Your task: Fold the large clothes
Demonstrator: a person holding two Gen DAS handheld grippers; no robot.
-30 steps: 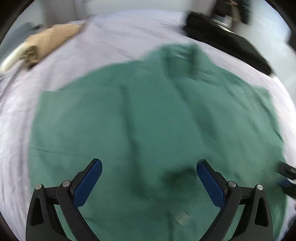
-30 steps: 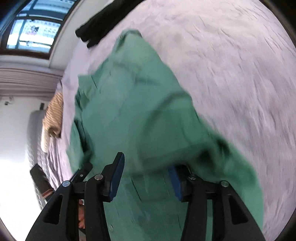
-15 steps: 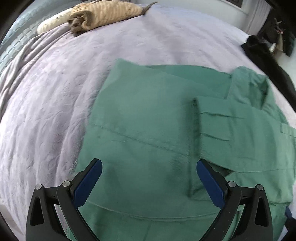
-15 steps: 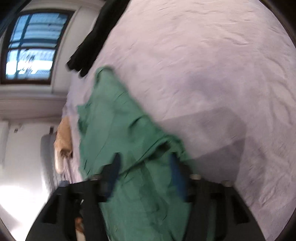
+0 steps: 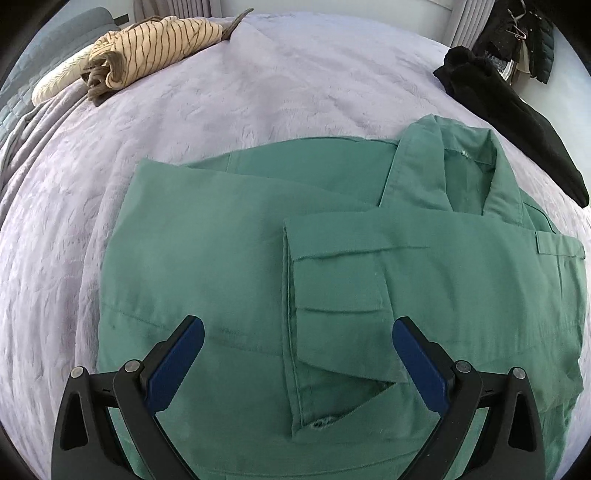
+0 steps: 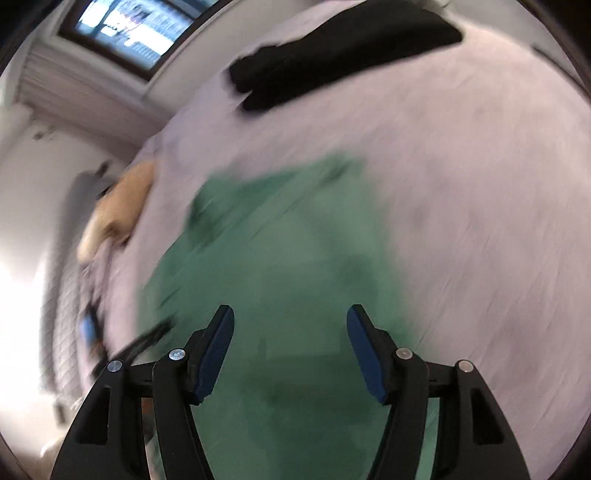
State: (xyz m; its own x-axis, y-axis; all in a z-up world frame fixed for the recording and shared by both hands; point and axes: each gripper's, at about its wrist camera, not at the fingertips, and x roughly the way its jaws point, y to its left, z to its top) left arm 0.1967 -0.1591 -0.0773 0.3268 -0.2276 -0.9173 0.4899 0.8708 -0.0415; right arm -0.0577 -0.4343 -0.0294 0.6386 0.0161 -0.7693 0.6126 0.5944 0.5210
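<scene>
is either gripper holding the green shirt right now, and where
Nothing is held: the left gripper and right gripper are both open above the green shirt.

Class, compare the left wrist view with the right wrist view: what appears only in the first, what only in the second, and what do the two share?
Only the left wrist view shows the shirt's collar, the folded-in sleeve, and dark clothes hanging beyond the bed.

Only the right wrist view, which is blurred, shows a window.

Both share the green shirt, the lilac bedspread, the black garment, the tan garment, and an open gripper: left, right.
</scene>
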